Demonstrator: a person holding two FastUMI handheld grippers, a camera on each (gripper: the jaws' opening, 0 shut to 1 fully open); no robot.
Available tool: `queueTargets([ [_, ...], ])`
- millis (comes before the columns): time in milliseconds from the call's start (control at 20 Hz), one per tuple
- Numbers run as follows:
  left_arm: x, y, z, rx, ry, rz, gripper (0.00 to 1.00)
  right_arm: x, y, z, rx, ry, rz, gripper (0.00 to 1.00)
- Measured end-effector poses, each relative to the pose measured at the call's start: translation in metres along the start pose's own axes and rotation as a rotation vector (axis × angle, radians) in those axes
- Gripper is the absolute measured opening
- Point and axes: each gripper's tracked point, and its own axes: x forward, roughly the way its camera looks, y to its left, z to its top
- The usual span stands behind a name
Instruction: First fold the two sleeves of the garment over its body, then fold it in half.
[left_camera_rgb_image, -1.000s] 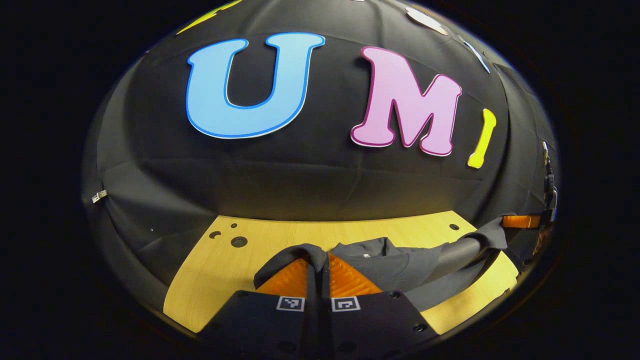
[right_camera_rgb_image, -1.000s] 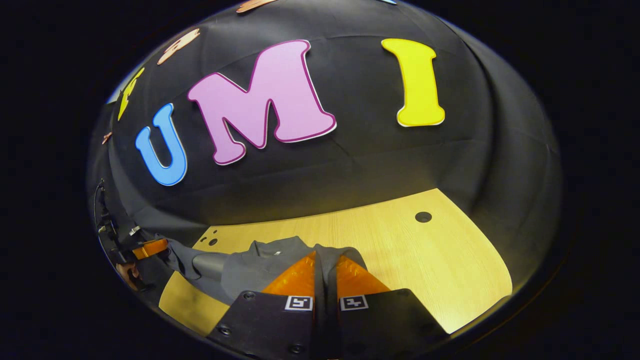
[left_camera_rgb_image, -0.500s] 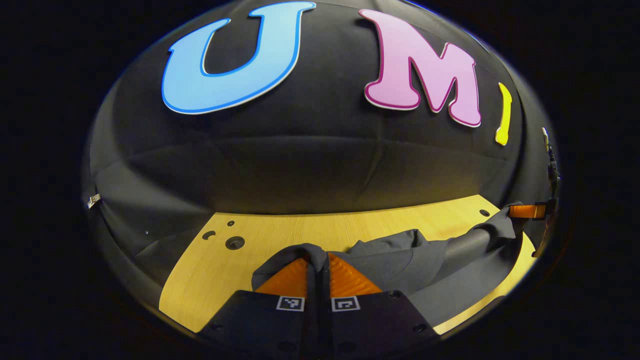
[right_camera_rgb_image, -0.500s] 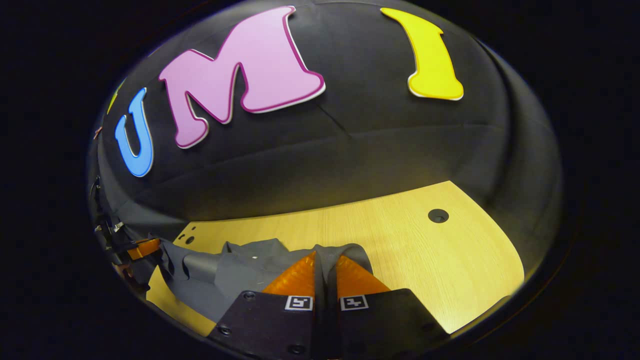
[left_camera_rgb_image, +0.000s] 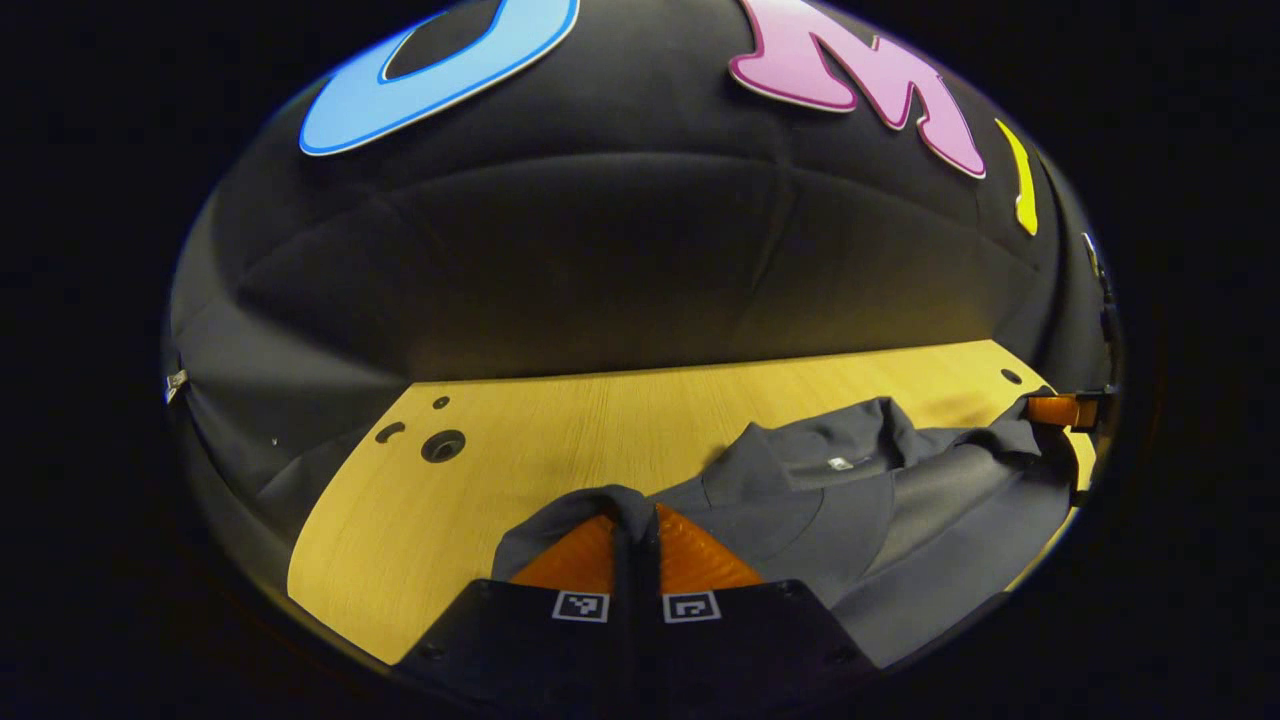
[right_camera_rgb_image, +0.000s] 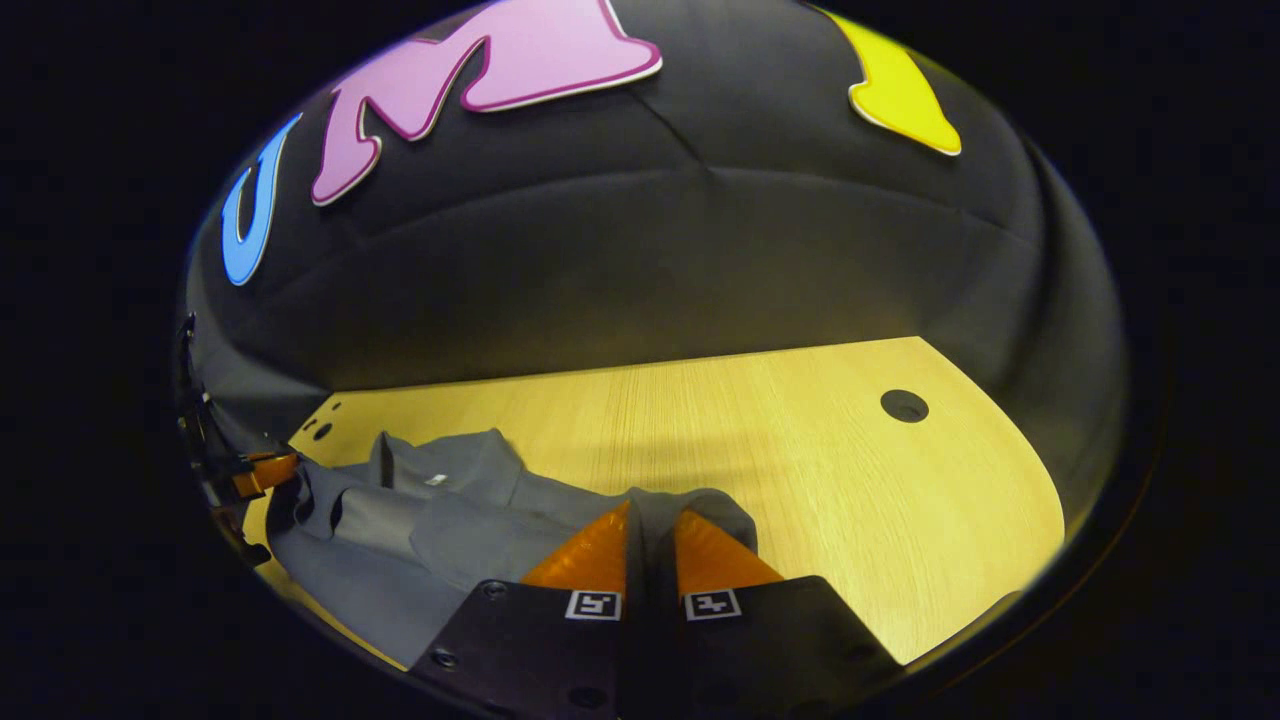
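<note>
A dark grey garment (left_camera_rgb_image: 840, 500) lies on the wooden table (left_camera_rgb_image: 560, 440), its collar with a small white tag turned toward the wall. My left gripper (left_camera_rgb_image: 635, 512) is shut on a fold of that cloth, which drapes over its fingertips. In the right gripper view the same garment (right_camera_rgb_image: 430, 530) spreads to the left, and my right gripper (right_camera_rgb_image: 650, 510) is shut on another edge of it. Each view catches the other gripper far off at the garment's opposite end: the right gripper (left_camera_rgb_image: 1060, 410) and the left gripper (right_camera_rgb_image: 255, 475).
The table's far edge meets the black cloth wall (left_camera_rgb_image: 620, 280). Round holes are cut in the tabletop at the left (left_camera_rgb_image: 442, 445) and at the right (right_camera_rgb_image: 904, 405). Bare wood (right_camera_rgb_image: 850, 520) extends right of my right gripper.
Both grippers, holding the cloth, have tipped downward and dropped toward the table. More tabletop and garment show now, and the collar has come into sight farther away.
</note>
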Motion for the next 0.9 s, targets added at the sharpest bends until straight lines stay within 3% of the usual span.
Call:
queueTargets([
  [150,0.002,0.002,-0.002,-0.013,-0.007,0.019,0.08,0.0,-0.01,-0.006,0.006,0.021,-0.011,0.13],
  [250,0.001,0.002,-0.004,-0.02,-0.001,0.024,0.21,0.0,-0.012,-0.008,0.025,0.033,-0.013,0.18],
  [350,0.0,0.0,-0.01,-0.014,0.021,0.032,0.5,-0.003,-0.014,-0.009,0.035,0.046,-0.02,0.26],
  [400,-0.004,-0.003,-0.01,-0.01,0.024,0.022,0.64,-0.007,-0.017,-0.007,0.029,0.045,-0.03,0.2],
  [450,-0.008,-0.005,-0.009,-0.006,0.023,0.018,0.79,-0.012,-0.016,-0.003,0.026,0.04,-0.026,0.58],
  [500,-0.012,-0.005,-0.006,0.006,0.019,0.023,0.93,-0.017,-0.013,-0.002,0.021,0.036,-0.018,0.72],
  [550,-0.017,-0.004,-0.004,0.02,0.008,0.032,0.99,-0.023,-0.014,0.002,0.008,0.032,-0.024,0.86],
  [600,-0.024,-0.005,-0.001,0.028,-0.001,0.032,0.98,-0.027,-0.013,0.003,0.003,0.025,-0.019,1.0],
  [900,-0.088,-0.018,0.034,0.015,-0.083,-0.014,0.98,-0.098,-0.005,0.039,0.01,-0.047,-0.007,0.99],
])
